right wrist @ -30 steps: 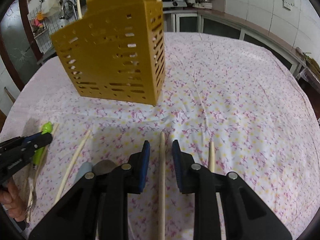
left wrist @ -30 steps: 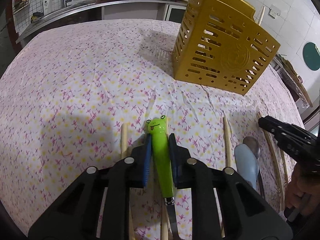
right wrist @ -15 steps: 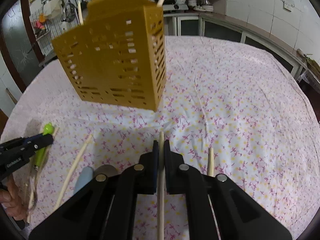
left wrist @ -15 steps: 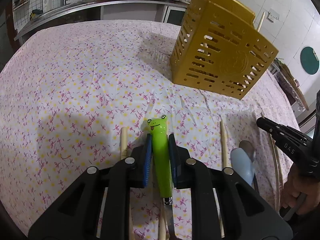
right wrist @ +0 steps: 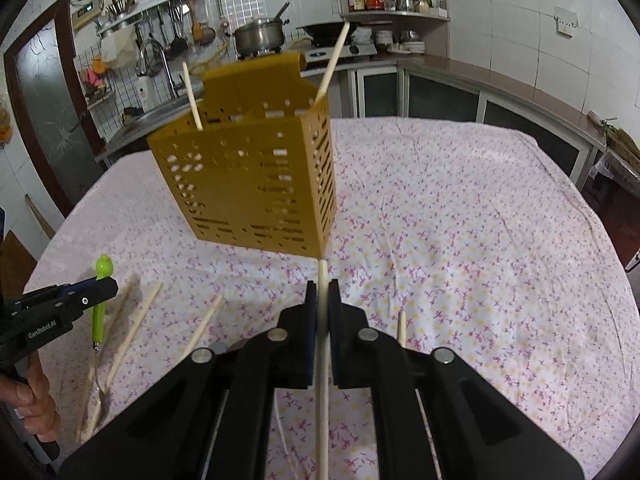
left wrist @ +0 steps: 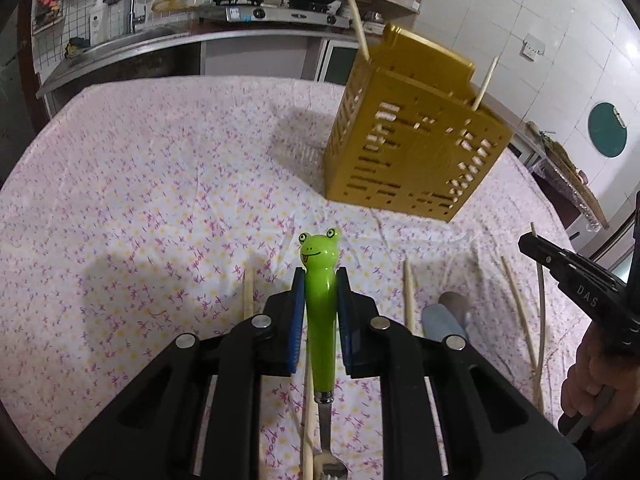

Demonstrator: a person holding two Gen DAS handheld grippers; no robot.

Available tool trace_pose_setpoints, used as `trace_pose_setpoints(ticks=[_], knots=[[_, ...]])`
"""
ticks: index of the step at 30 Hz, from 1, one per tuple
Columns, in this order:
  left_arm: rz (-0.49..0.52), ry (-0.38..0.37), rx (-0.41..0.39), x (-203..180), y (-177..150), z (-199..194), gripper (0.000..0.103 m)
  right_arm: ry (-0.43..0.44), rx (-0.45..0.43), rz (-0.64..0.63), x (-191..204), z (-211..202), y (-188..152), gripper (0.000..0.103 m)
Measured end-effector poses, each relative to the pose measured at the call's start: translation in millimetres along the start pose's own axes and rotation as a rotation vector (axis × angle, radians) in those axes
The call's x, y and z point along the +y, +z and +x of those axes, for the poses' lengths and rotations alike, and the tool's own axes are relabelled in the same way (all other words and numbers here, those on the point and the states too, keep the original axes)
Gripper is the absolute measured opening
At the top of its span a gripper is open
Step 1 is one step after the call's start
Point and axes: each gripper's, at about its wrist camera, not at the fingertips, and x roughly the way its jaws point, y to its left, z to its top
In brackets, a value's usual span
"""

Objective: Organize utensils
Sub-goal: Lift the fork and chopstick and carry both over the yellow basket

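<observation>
Left wrist view: left gripper (left wrist: 320, 276) clamped on the green frog-handled fork (left wrist: 320, 300) at lower centre, gold utensil holder (left wrist: 416, 140) upper right on the floral tablecloth (left wrist: 160, 200), loose chopsticks (left wrist: 408, 296) lower right. Right wrist view: right gripper (right wrist: 322, 292) pinched tight on one chopstick (right wrist: 322, 380) at lower centre, holder (right wrist: 248, 184) upper left, left gripper (right wrist: 80, 292) with fork (right wrist: 100, 304) at left edge.
</observation>
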Motion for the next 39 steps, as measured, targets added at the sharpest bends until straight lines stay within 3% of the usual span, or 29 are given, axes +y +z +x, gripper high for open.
trace_pose_setpoints(ticks=[17,26,34,39], knots=[[0.051,-0.008,-0.188,-19,17,-83,0.014,0.006,-0.198,-0.004,2,-88,19,0.006],[0.086,0.044,-0.293,-28,29,-115,0.014,-0.011,-0.302,-0.036,11,-129,29,0.006],[0.104,0.123,-0.365,-35,39,-130,0.013,-0.05,-0.337,-0.05,15,-140,32,0.006],[0.104,0.13,-0.398,-37,50,-135,0.013,-0.049,-0.349,-0.058,15,-145,35,0.006]])
